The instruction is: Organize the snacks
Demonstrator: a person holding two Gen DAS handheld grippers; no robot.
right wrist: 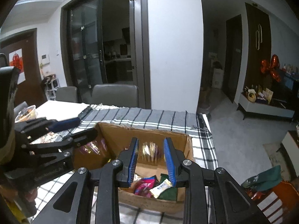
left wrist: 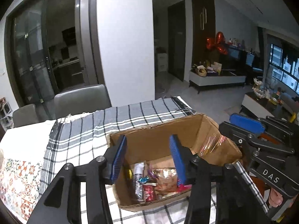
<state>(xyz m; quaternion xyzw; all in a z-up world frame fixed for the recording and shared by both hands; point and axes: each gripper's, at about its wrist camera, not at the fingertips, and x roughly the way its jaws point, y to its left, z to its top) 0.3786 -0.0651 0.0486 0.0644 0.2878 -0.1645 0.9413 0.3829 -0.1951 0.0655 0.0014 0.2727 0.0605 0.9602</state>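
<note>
Box: open cardboard box [left wrist: 155, 141] on the checked cloth [left wrist: 89, 127], with the packets loose on its floor, so the sorting looks well along.
Snacks: mixed packets [left wrist: 158, 179] lie toward 6 o'clock inside the box in the left view; in the right view a pink packet [right wrist: 144, 184], a white one [right wrist: 160, 186] and a green one [right wrist: 169, 193] sit between the fingers.
Left gripper: left gripper [left wrist: 148, 160] hangs above the box's near half, fingers apart, nothing between them; probably placed to reach in or just to stay clear.
Right gripper: right gripper [right wrist: 151, 160] hovers over the box, fingers apart and empty; the gap frames the packets, which suits a straight drop or pick.
Tape: shiny tape [right wrist: 149, 152] on the far wall at 12 o'clock in the right view; it likely holds the box together.
Bowl: food bowl [right wrist: 26, 113] at 9 o'clock, well apart from the box.
Chairs: 2 grey chairs [right wrist: 115, 95] behind the table at 11 o'clock.
Risk: 2 grippers over 1 small opening may bump each other.
</note>
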